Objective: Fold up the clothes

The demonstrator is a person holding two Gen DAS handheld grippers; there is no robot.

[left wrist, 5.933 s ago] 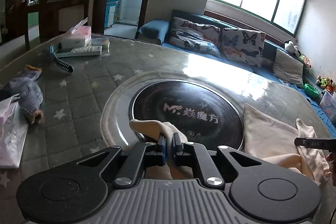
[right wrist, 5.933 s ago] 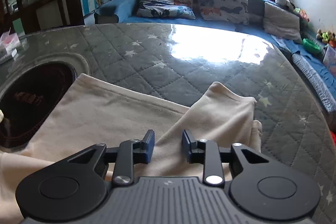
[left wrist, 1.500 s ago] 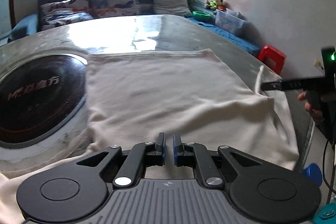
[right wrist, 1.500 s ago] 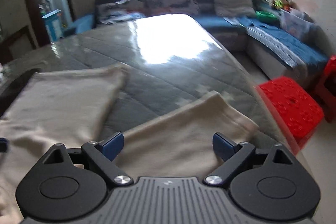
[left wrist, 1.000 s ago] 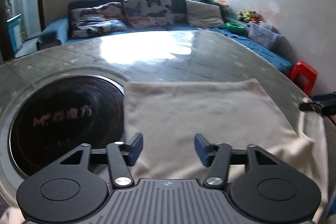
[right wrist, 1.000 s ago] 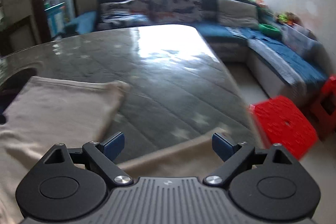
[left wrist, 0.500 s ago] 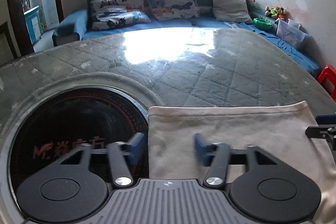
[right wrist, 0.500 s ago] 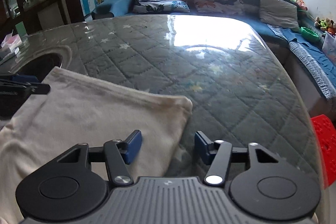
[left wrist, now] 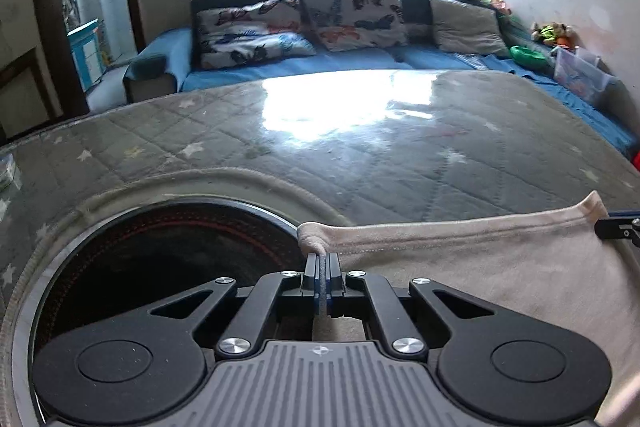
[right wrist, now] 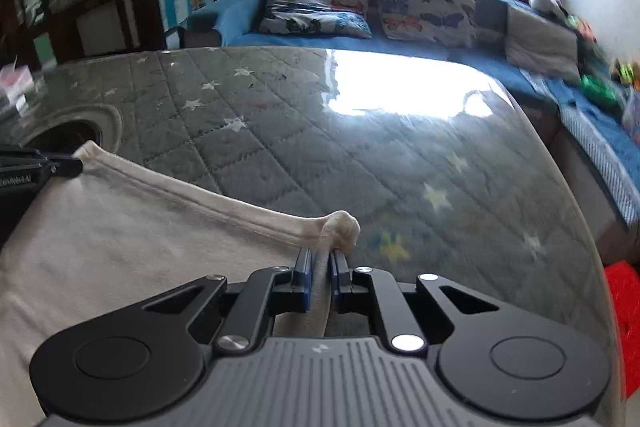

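Spread half a second ago, both sets of jaws are now pinched onto the cream garment (left wrist: 480, 275), soft fleecy cloth with a stitched hem, lifted taut over the quilted, star-printed table (left wrist: 360, 155). Its corners are clamped by the left gripper (left wrist: 321, 269) and right gripper (right wrist: 320, 267).

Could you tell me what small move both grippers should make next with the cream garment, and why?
Probably lift together and carry the far hem back toward the near edge. The left gripper and right gripper are each shut on a far corner of the cream garment, with the hem stretched between them and the rest lying flat on the quilted table.
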